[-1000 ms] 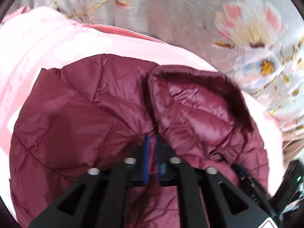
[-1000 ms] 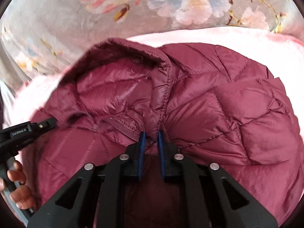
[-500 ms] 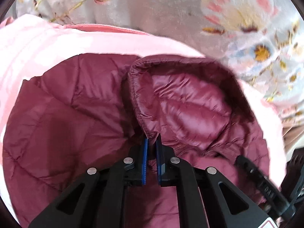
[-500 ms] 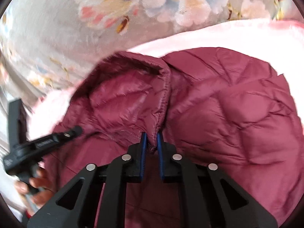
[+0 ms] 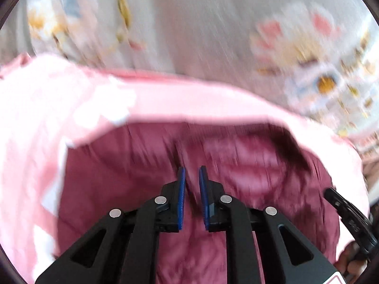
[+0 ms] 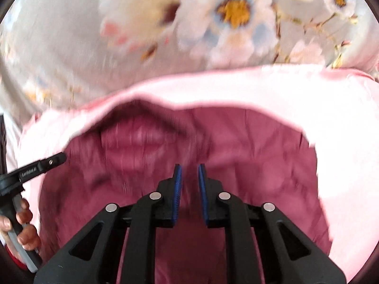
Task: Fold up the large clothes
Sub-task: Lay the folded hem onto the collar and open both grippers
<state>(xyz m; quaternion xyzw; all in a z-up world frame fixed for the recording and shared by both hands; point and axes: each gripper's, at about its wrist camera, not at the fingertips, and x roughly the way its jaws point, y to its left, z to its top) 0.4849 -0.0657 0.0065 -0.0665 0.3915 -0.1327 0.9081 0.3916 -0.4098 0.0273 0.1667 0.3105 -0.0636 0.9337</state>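
A maroon quilted hooded jacket (image 5: pixel 123 189) lies on a pink blanket (image 5: pixel 165 99), blurred by motion. My left gripper (image 5: pixel 191 170) stands over the seam where the hood (image 5: pixel 248 165) meets the body; a ridge of jacket fabric runs up between its blue pads (image 5: pixel 181 189), and its jaws are opening slightly. My right gripper (image 6: pixel 189 168) holds the jacket (image 6: pixel 260 177) the same way beside the hood (image 6: pixel 142 142), fabric between its pads (image 6: pixel 177 189), jaws also opening slightly. Each gripper shows at the edge of the other's view.
A floral bedspread (image 6: pixel 225 19) lies beyond the pink blanket (image 6: pixel 236 87). The left tool (image 6: pixel 35 168) and the hand (image 6: pixel 23 224) gripping it show at the left edge of the right wrist view. The right tool (image 5: pixel 350 220) shows at the lower right of the left wrist view.
Both grippers closed on the jacket at the hood's base, then rose. The jacket now sits lower and smaller in both views, with more blanket and bedspread showing. The pads stand slightly wider.
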